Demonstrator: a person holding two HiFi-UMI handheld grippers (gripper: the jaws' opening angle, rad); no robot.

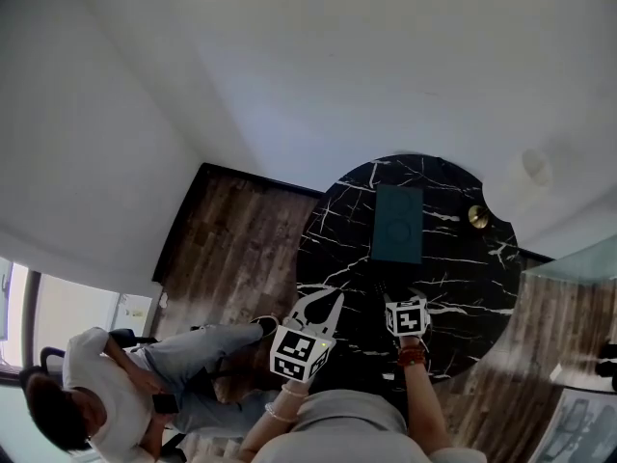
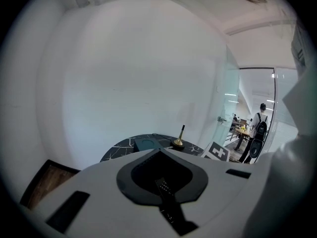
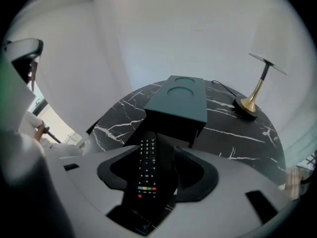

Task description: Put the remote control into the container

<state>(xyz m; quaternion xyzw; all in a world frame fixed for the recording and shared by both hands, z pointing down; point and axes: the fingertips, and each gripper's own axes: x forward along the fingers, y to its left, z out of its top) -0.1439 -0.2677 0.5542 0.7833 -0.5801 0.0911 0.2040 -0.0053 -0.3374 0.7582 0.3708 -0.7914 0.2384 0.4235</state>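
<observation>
Black marble table (image 1: 453,258), bare rim around container (image 1: 398,223); right tool (image 3: 163,150) tight on remote control (image 3: 146,170), left tool (image 2: 159,153) closed.

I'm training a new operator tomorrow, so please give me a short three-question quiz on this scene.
1. True or false: the slim black plastic remote control already lies inside the dark teal rectangular container.
2. Fill in: the remote control sits between the jaws of the ___ gripper.
3. What stands on the round black marble table beside the container? A) a gold table lamp with a white shade B) a white mug C) a laptop

Key: 1 false; 2 right, the right gripper; 3 A.
</observation>
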